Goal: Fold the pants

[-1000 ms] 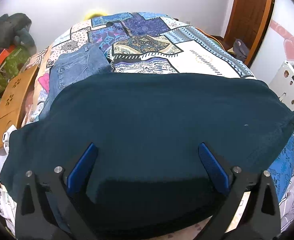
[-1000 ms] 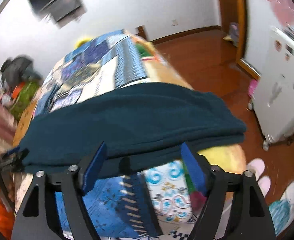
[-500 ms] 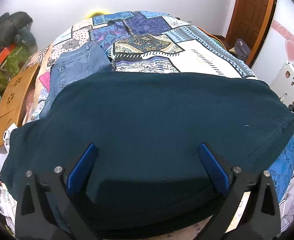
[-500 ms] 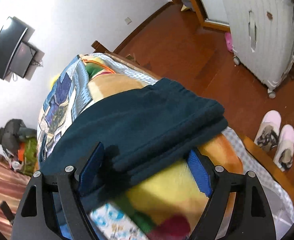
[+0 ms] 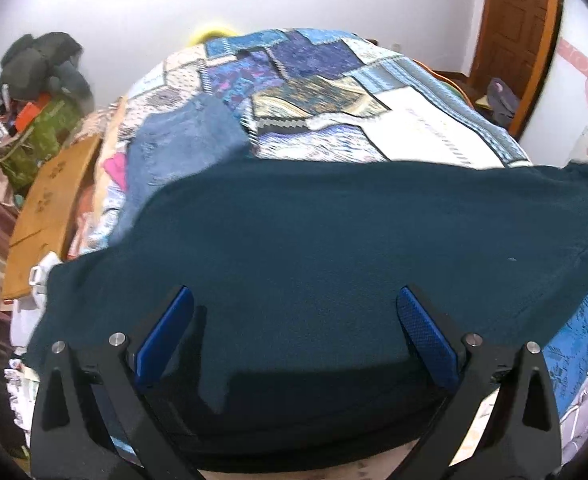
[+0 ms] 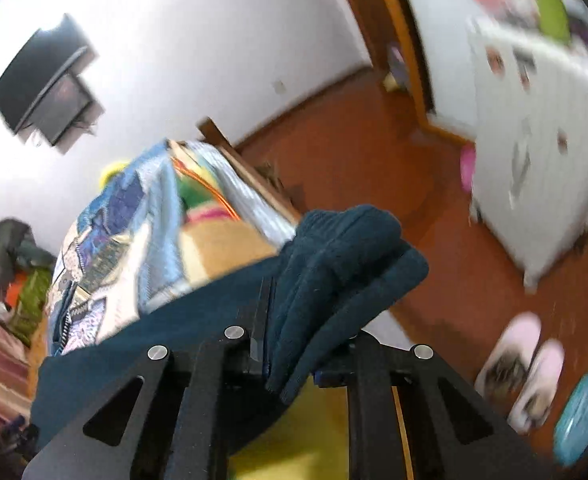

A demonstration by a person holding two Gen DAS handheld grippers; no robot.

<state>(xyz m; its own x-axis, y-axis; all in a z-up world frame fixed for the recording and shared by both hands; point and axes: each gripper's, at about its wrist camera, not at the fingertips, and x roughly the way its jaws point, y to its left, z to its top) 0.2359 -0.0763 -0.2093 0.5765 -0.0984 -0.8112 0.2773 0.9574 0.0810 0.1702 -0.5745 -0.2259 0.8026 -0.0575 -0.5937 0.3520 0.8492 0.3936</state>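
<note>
Two tools are working the dark teal pants lying across the bed: the right tool is pinching one bunched end, while the left tool is hovering spread over the middle, so the long axis is running sideways between them.

- The pants lie across the near end of the bed, on top of the quilt.
- The left gripper hangs over the near edge of the pants, one of its jaws on either side of the cloth.
- The jeans lie behind the pants, toward the left side of the bed.
- The right gripper has the right-hand end of the pants between its jaws, at the bed's right edge.
- The slippers sit on the floor, right of the bed.
- The cabinet stands behind the slippers.
</note>
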